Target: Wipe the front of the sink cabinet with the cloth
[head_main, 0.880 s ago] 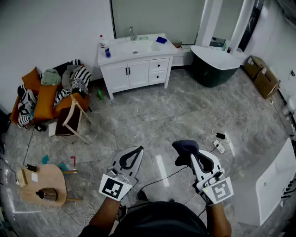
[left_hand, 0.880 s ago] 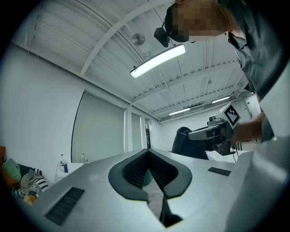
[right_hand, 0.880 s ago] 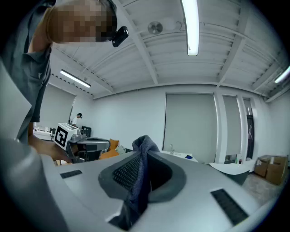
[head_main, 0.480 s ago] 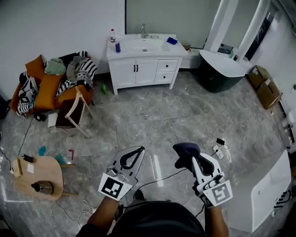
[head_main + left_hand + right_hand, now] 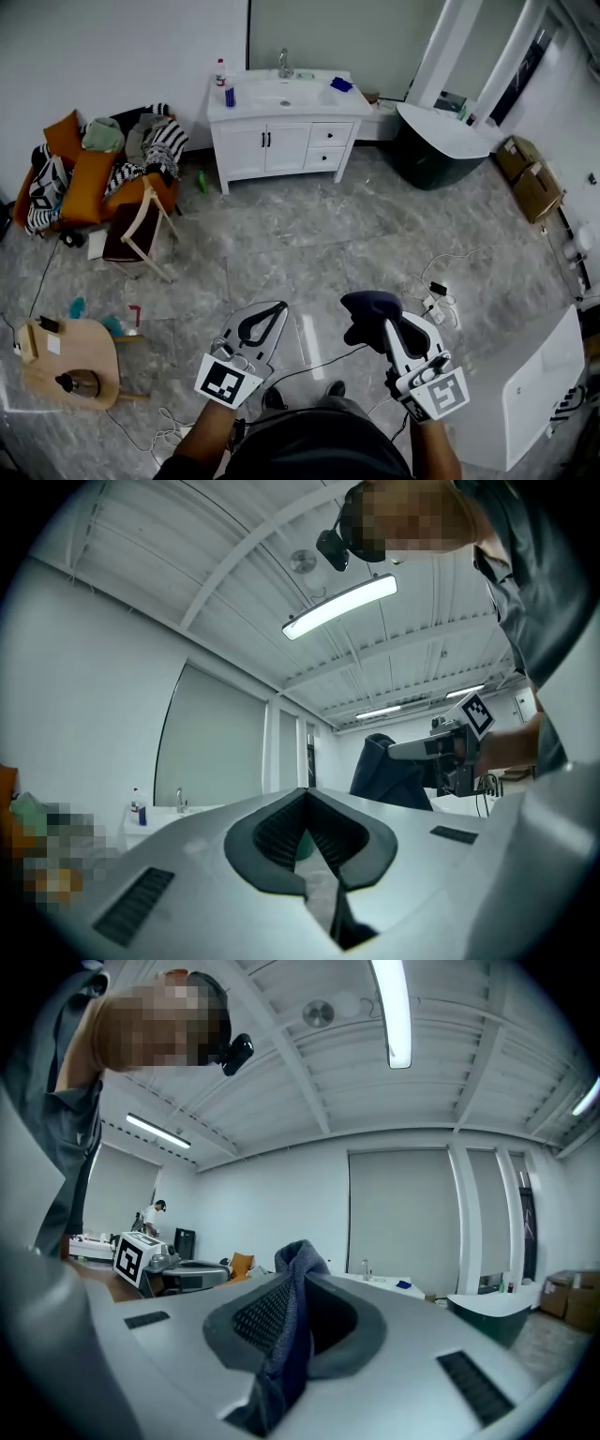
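The white sink cabinet (image 5: pixel 281 145) stands far ahead against the back wall, with a tap and bottles on its top. My right gripper (image 5: pixel 373 325) is held low over the marble floor, shut on a dark blue cloth (image 5: pixel 366 307) that bunches over its tips. In the right gripper view the cloth (image 5: pixel 292 1321) hangs between the pads, and the sink cabinet (image 5: pixel 380 1282) shows small in the distance. My left gripper (image 5: pixel 279 307) is beside it, shut and holding nothing. In the left gripper view its tips (image 5: pixel 306 795) meet, and the cabinet (image 5: pixel 169 815) is far off at left.
A dark green bathtub (image 5: pixel 433 142) stands right of the cabinet. Clothes and orange cushions (image 5: pixel 98 173) are piled at left beside a tipped wooden chair (image 5: pixel 148 234). A round wooden table (image 5: pixel 70 361) is near left. Cables and a power strip (image 5: pixel 436 295) lie at right, with cardboard boxes (image 5: pixel 525 169) beyond.
Both grippers keep their pose and the cloth stays clamped. The head view has shifted a little; the grippers sit slightly lower in it and the cabinet stays far ahead.
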### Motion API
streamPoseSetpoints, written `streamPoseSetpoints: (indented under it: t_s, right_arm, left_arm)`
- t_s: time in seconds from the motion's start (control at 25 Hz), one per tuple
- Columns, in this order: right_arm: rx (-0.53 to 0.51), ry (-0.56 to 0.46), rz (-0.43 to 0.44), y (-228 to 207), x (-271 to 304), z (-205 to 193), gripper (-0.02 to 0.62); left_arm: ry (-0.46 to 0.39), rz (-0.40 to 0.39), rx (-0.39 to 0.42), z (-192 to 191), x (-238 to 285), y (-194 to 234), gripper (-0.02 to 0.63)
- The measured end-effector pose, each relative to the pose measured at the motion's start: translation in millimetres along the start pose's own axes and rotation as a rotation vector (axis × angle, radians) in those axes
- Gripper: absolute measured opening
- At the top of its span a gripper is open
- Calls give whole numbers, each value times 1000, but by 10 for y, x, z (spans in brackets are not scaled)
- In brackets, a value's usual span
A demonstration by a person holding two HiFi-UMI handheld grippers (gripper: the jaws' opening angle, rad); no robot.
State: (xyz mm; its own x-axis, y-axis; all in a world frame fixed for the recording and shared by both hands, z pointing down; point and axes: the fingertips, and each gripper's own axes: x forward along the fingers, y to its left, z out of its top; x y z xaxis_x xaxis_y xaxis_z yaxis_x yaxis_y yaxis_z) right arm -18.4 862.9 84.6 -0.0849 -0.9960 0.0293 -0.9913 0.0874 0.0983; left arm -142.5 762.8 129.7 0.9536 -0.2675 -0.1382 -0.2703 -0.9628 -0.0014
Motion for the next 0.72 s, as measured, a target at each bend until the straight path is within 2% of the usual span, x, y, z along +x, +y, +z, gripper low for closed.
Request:
streamPoseSetpoints:
  t_s: [0.12,0.28,0.48,0.72]
  right_arm:
    - [9,-5,8,-247,-33,-27,35]
    - [40,-47,14,-617,-200,-97,35]
    - [67,-89,7,-1267,-472,-269,35]
    - [96,-86,7,-1938,-802,-623,35]
  left_arm:
    - [28,3,16,-44,186,-92,3]
    - [58,-7,85,-19,484,-332,3]
    - [112,4,67,-21,977,-740,3]
    - [149,20,104,-78,1482,-1185,3]
